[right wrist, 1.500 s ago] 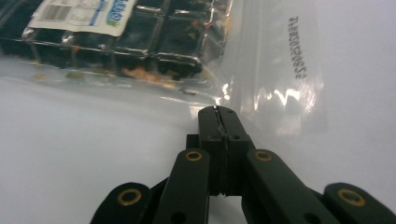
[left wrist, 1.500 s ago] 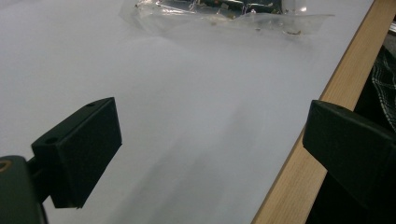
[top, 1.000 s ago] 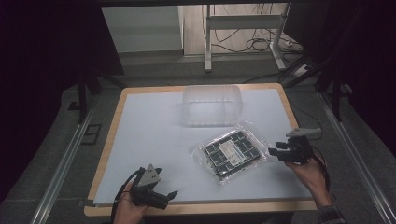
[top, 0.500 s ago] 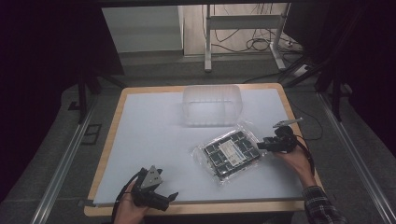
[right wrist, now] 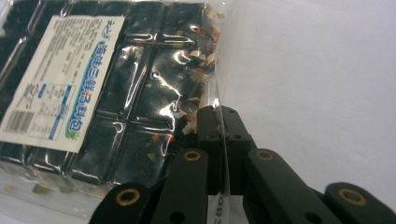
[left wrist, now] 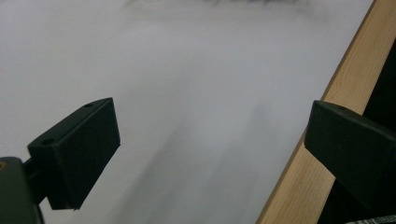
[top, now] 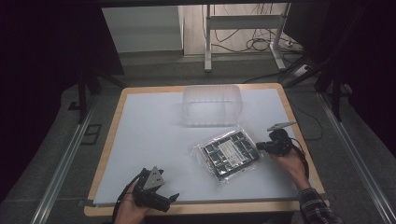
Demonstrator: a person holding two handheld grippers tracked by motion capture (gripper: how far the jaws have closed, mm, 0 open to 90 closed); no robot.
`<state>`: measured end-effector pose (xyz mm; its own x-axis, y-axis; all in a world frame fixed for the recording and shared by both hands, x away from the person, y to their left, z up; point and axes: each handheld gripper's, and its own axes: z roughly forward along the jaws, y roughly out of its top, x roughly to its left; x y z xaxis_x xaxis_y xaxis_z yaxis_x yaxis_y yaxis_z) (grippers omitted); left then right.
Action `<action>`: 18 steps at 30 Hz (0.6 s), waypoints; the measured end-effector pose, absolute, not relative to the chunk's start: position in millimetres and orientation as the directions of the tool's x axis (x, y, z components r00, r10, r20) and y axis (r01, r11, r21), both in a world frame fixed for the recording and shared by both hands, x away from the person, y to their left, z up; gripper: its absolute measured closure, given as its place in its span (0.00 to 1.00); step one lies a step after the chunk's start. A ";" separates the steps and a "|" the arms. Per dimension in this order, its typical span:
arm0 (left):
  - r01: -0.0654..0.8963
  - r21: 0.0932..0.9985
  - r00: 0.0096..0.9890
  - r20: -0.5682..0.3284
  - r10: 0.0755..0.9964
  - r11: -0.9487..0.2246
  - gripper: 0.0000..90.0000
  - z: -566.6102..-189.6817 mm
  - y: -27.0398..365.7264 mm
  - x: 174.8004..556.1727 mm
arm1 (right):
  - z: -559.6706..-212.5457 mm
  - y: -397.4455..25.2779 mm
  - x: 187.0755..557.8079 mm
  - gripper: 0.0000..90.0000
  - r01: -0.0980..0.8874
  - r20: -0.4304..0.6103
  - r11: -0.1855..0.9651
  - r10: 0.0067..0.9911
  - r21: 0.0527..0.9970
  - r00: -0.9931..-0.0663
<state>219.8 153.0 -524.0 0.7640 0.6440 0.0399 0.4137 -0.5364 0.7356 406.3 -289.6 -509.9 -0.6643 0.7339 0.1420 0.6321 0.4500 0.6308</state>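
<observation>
Right hand-held gripper (right wrist: 219, 122) pinches packet (top: 229, 153) edge (clear film).

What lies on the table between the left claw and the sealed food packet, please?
Nothing: in the high view, only bare white tabletop stretches from the left claw to the sealed food packet.

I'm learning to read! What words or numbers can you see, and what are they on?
"80": on a white slip under the right gripper, shut on the clear edge of the packet.
Blue characters and small print on the packet's white label: too blurred to read.
Barcode on that label: digits too small.
</observation>
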 end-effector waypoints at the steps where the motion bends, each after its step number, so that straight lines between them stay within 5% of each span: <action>1: 0.414 0.736 0.764 0.040 0.644 -0.536 0.03 -524.0 153.0 219.8 | -509.9 -289.6 406.3 0.98 0.632 0.142 0.450 0.734 0.631 -0.664; 18: 0.421 0.751 0.751 0.026 0.660 -0.509 0.02 -522.3 155.0 219.9 | -439.9 -283.7 378.6 0.99 0.570 0.183 0.392 0.686 0.723 -0.704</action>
